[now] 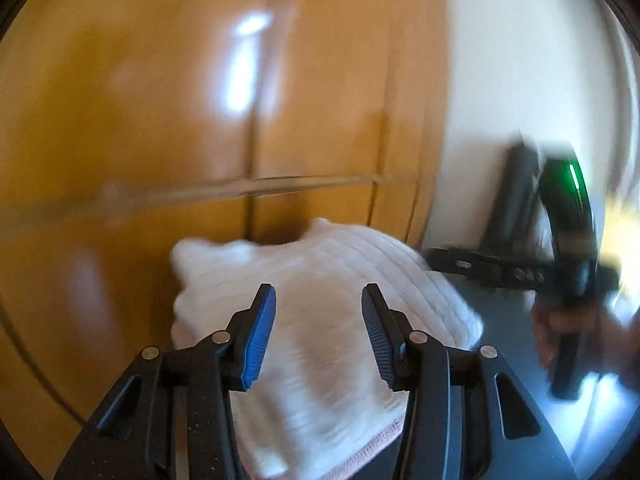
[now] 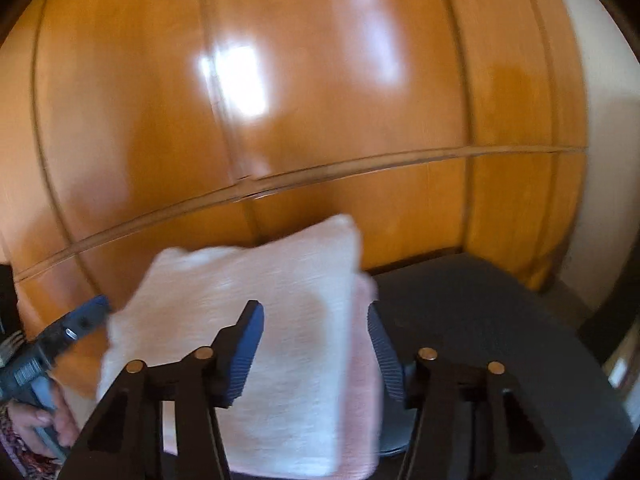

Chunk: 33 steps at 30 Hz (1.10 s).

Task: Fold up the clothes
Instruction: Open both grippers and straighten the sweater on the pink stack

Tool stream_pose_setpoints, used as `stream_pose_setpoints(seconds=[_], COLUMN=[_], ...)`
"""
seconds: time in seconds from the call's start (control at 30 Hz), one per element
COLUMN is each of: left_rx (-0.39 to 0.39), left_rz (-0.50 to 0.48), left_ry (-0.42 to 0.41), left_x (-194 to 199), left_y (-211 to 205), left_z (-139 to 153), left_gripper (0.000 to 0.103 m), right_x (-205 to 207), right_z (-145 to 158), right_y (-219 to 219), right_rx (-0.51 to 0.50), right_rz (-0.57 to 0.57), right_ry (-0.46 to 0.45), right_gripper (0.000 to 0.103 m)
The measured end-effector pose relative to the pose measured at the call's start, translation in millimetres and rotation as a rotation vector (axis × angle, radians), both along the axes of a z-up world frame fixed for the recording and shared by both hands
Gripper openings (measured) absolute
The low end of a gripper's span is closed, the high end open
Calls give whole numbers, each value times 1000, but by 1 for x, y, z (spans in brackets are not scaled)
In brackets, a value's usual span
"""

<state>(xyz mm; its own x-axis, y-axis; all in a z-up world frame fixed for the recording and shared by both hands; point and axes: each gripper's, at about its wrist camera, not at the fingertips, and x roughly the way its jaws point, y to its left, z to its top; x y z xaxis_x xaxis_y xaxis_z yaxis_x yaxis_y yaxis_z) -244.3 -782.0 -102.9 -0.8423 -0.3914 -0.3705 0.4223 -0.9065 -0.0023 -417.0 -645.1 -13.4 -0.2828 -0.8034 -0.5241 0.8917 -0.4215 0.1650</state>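
Left wrist view: left gripper (image 1: 319, 308) of black plastic with blue ribbed pads, jaws spread wide and holding nothing, poised just above a folded white knitted cloth (image 1: 320, 320). Cloth resting on a dark grey tabletop (image 1: 516, 320), with a strip of pink fabric (image 1: 384, 438) peeking out under its near edge. Behind, a glossy orange-brown wooden wardrobe (image 1: 200, 100) with vertical door seams and one horizontal seam, catching bright window reflections. To the right of that, a plain cream wall (image 1: 520, 60). At the far right, blurred by motion, the right gripper's black body with a glowing green light, gripped by a hand (image 1: 580, 332); fingertips of that gripper not made out from this angle. Right wrist view: right gripper (image 2: 316, 318), same black frame and blue ribbed pads, jaws likewise wide apart and empty, hovering over the same folded white cloth (image 2: 256, 320). Pink fabric (image 2: 366, 380) visible along the right edge of the white cloth, lying beneath it as a stack, near the left part of the dark tabletop (image 2: 480, 320). At the lower left edge, the left gripper's blue-tipped finger (image 2: 90, 312) just beside the cloth's left corner, held by a hand (image 2: 36, 420) with a patterned sleeve below. Wardrobe (image 2: 320, 100) filling the background, cream wall (image 2: 600, 120) at the far right. Both views softened by motion blur.
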Motion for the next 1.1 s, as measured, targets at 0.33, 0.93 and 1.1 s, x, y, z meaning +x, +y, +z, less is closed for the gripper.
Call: stream_pose_setpoints(seconds=[0.33, 0.93, 1.1], left_rx=[-22, 86, 148], left_rz=[38, 102, 174], left_ry=[-225, -78, -214], left_x=[-31, -3, -19], left_y=[-32, -39, -79], left_z=[-51, -21, -55], left_gripper=[49, 66, 71], right_x=[-24, 20, 13], right_z=[-66, 2, -23], right_y=[-21, 35, -5], right_rx=[158, 82, 187], right_rz=[-98, -129, -34], right_ry=[-302, -138, -150], right_gripper=[66, 37, 27])
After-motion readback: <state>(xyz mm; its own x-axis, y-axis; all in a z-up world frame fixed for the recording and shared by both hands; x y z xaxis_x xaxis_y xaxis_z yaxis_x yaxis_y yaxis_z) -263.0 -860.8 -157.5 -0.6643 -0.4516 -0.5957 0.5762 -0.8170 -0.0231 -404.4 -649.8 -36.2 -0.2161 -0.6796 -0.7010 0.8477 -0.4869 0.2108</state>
